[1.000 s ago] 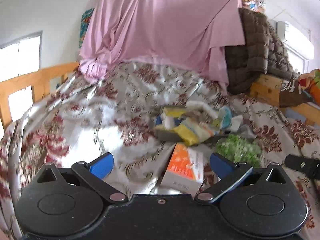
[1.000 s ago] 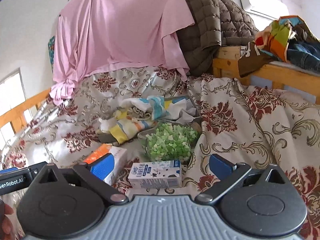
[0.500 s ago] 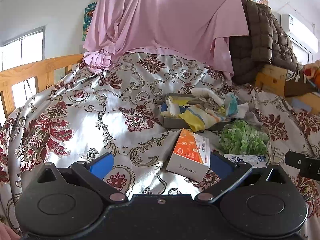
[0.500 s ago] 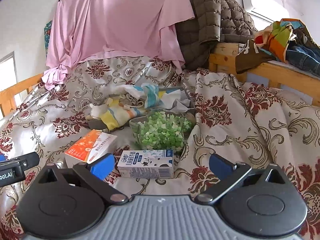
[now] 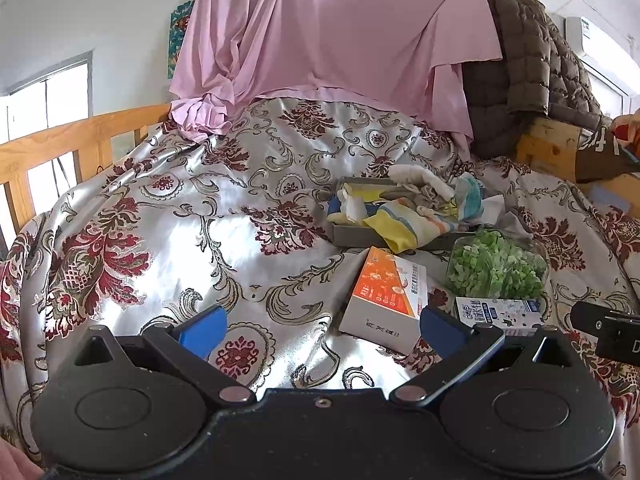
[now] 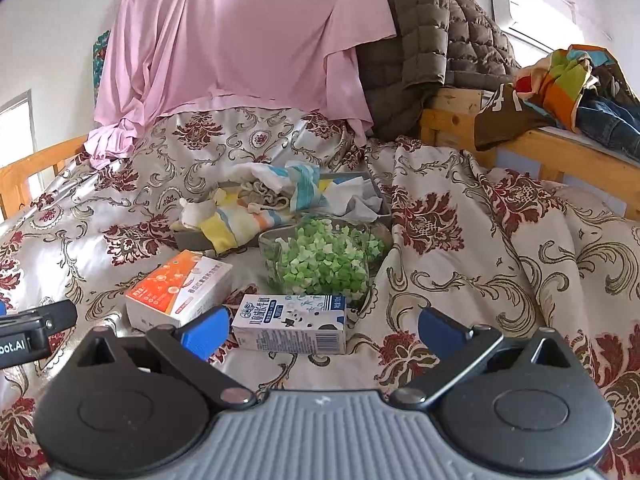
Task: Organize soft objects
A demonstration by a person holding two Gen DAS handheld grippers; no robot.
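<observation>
On the left, the left gripper (image 5: 322,330) hovers low over the patterned bedspread (image 5: 160,240), its blue-tipped jaws spread wide with nothing between them; it sits short of the clutter, seemingly squared up to it rather than committed to any one item. Just ahead and slightly right lies the orange-and-white box (image 5: 386,300), flat on the cover on the near side of the heap. Farther back is the grey tray (image 6: 192,240), with the soft cloths (image 6: 256,208), striped, yellow and white pieces that look like socks or small towels, heaped in it and spilling over its near edge, one yellow-striped piece drooping toward the box. So most of the soft things lie bunched in the tray but loosely, not folded or sorted; whether that is a jumble awaiting tidying or a gathering partly made cannot be settled here. Right of the box sits the clear bag of green pieces (image 6: 320,260), touching the tray's near side, and in front of it the milk carton (image 6: 290,324) lies on its side. The right gripper (image 6: 322,330) is likewise parted wide and empty, held just near of the carton, probably keeping the whole cluster in view.
</observation>
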